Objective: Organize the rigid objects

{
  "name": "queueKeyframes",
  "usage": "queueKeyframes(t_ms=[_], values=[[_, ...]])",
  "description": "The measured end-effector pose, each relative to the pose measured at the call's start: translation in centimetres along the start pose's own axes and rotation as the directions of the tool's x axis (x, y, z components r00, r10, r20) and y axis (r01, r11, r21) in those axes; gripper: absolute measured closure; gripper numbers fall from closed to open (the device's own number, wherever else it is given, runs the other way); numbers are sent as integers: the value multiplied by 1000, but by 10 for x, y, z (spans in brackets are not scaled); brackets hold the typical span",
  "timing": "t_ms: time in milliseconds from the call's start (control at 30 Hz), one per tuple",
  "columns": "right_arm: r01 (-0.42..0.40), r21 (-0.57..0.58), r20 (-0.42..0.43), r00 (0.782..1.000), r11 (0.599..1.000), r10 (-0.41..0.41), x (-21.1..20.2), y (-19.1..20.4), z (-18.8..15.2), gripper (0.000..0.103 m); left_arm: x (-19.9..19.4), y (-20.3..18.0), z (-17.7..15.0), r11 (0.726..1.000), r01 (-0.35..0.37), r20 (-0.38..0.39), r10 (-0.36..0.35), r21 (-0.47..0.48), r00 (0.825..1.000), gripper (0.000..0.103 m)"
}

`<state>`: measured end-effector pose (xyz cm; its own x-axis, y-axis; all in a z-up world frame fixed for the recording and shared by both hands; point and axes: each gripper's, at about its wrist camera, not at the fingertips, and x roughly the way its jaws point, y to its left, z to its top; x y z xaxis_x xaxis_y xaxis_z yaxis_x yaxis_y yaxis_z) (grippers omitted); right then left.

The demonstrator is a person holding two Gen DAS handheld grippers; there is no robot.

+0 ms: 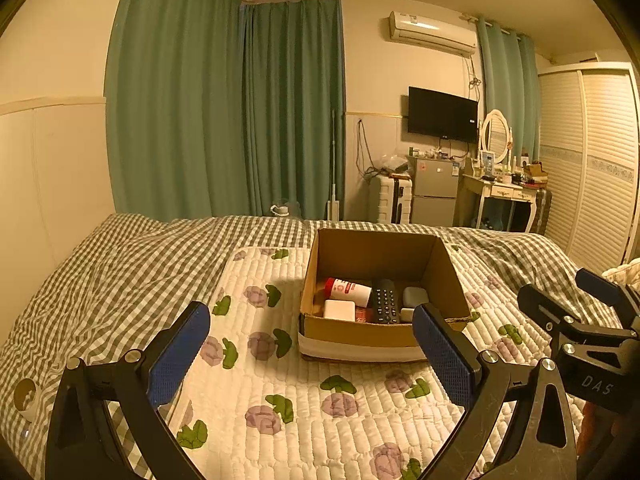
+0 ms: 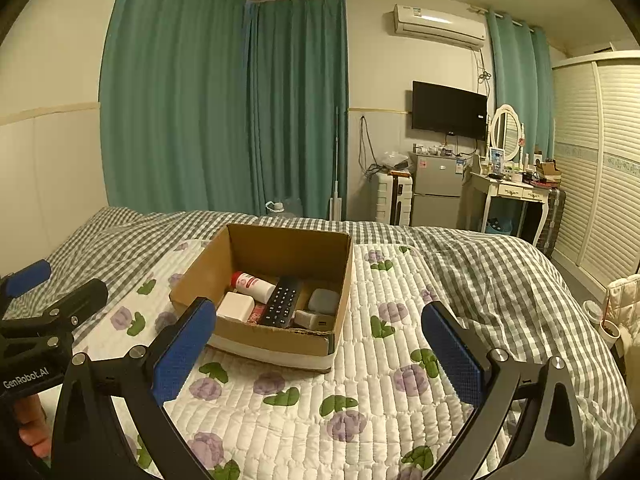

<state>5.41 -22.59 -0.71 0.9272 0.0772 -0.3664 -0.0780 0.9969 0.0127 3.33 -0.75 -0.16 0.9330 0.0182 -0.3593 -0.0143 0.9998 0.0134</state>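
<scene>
Cardboard box (image 1: 384,332) on quilted floral mat (image 1: 304,396), holding remote (image 1: 385,300), red-capped bottle (image 1: 349,290); left tongs (image 1: 311,354) spread, empty, right finger overlapping its corner; right wrist view: right tongs (image 2: 318,354) spread, empty; checked bedspread (image 2: 500,276) around.

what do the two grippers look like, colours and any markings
Both the left gripper and the right gripper have black frames with silver bolts and blue textured finger pads. One body reads "DAS", the other "GenRobot.AI". No cables show.
</scene>
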Motion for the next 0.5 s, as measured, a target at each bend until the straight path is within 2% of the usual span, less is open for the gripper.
queueKeyframes(t_ms=[500], values=[[2,11,-11,1000,1000,-2,1,-1,0,0,-1,0,0,1000,6,6,-6,-6,1000,0]])
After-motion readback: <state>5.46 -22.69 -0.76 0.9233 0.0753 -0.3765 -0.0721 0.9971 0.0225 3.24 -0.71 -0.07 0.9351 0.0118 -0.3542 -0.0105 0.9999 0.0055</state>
